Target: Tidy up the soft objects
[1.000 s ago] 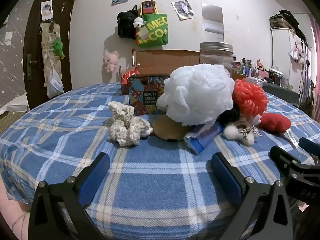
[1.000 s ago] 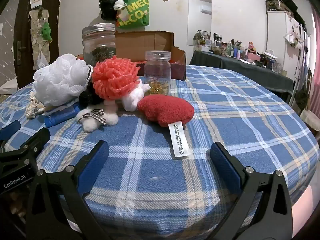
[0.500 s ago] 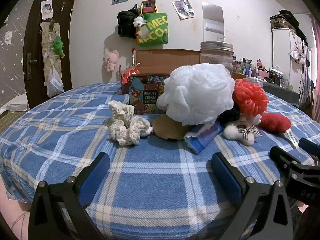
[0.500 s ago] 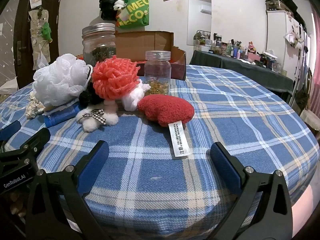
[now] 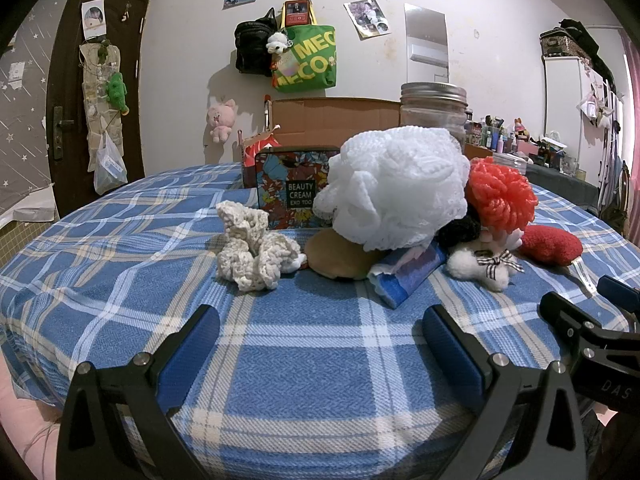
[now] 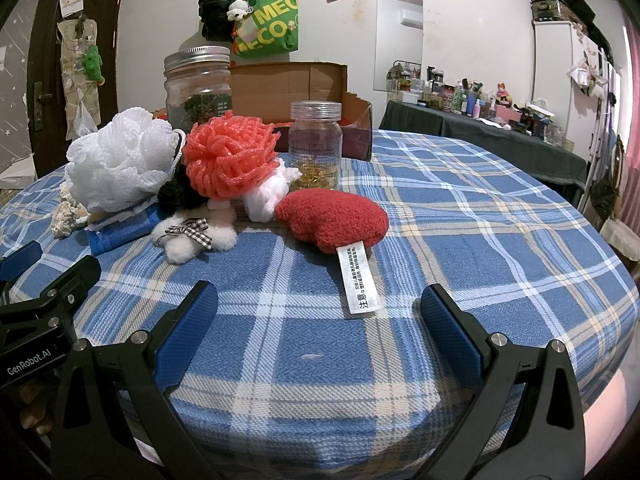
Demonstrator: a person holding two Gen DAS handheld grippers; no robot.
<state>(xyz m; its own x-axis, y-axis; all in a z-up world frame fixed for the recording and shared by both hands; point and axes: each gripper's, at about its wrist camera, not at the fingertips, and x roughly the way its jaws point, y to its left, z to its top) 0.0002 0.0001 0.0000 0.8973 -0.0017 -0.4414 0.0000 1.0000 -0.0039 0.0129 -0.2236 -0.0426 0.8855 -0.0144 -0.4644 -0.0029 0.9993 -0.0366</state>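
soft goods heaped mid-table on blue plaid cloth [image 6: 460, 208]; left gripper [image 5: 320, 340] and right gripper [image 6: 316, 316] spread wide, empty.
white mesh pouf [image 5: 394, 188], coral pouf [image 6: 230, 158], fuzzy red heart [image 6: 332, 216], crocheted cream scrunchie [image 5: 252, 246]; plastic jar [image 6: 315, 146] holds amber capsules.

Both views sit low over the blue plaid tabletop [image 5: 280, 360], each looking forward between its own spread tongs toward the far wall. The left view faces the white pouf [image 5: 394, 188] from near; the right view sits further right, facing the red heart cushion [image 6: 332, 216]. Both share the pile, the jar and the green bag [image 6: 268, 26].
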